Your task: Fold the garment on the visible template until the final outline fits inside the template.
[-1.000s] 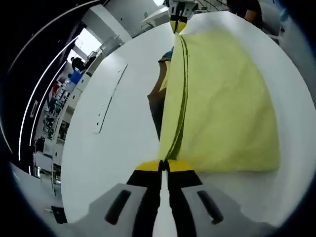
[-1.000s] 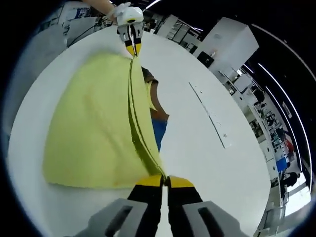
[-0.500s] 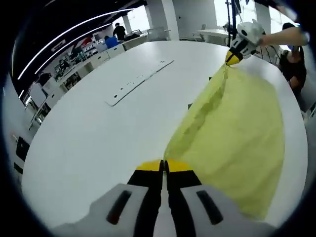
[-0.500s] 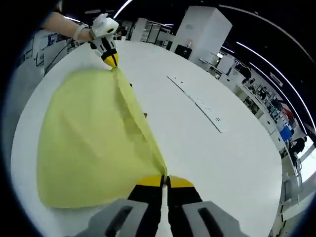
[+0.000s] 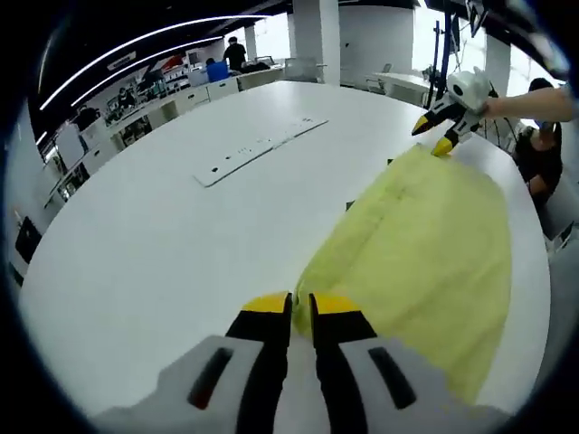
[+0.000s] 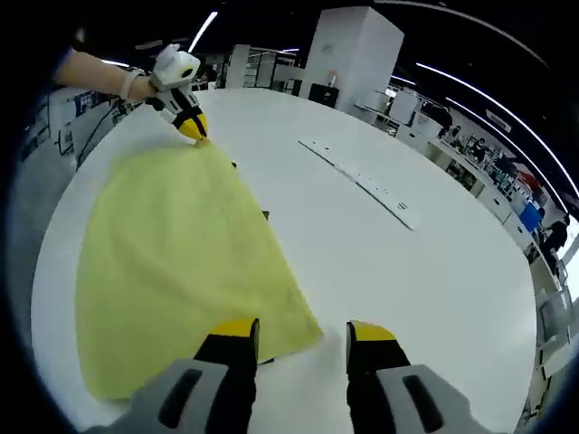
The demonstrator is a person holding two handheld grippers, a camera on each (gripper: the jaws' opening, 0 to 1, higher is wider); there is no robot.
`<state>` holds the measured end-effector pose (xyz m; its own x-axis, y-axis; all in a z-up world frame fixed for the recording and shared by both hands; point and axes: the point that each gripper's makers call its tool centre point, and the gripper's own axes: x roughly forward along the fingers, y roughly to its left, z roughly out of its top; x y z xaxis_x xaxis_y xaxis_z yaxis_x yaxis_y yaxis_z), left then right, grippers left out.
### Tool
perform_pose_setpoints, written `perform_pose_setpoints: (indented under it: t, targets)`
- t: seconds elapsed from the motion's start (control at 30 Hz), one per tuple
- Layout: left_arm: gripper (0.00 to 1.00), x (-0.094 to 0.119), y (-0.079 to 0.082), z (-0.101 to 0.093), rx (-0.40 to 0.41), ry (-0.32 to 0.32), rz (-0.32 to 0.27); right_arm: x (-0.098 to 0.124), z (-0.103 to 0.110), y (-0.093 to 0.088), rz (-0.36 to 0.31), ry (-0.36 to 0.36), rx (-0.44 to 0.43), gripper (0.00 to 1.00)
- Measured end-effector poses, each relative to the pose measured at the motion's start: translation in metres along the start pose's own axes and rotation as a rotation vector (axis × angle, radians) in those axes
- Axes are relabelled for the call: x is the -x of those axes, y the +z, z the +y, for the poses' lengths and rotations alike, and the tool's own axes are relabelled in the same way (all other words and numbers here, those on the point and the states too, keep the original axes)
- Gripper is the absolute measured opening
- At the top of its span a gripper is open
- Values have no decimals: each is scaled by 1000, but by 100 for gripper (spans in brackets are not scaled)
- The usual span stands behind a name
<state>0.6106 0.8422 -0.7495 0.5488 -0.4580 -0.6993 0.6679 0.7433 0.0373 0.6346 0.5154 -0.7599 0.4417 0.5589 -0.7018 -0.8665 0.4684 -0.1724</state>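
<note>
We see the pale yellow fabric garment [image 6: 181, 271] lying flat on the round white table [image 6: 380, 271], spread out from one corner toward the table's edge. In the right gripper view our right gripper [image 6: 302, 332] has its yellow-tipped jaws wide apart, with the garment's near corner lying just beside the left-hand jaw and no cloth between them. In the left gripper view the left gripper [image 5: 300, 304] has its jaws a narrow slit apart with the garment's corner [image 5: 312, 271] right at their tips, though we cannot tell if it grips the cloth; a long white strip with small holes [image 5: 258, 150] lies well apart from the garment.
</note>
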Motion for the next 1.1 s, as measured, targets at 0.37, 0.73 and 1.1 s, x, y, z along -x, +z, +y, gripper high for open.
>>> perform_pose_setpoints:
  t: [0.37,0.73,1.1]
  targets:
    - [62,12,9,-21,25,-96,-56,8,10,2,-73,33,-101,71]
    - [99,19,12,-30,42,-122,-65,15,14,20,-175,54,-187,100]
    - [92,42,18,-39,41,-111,-104,37,26,25,-198,59,-216,98]
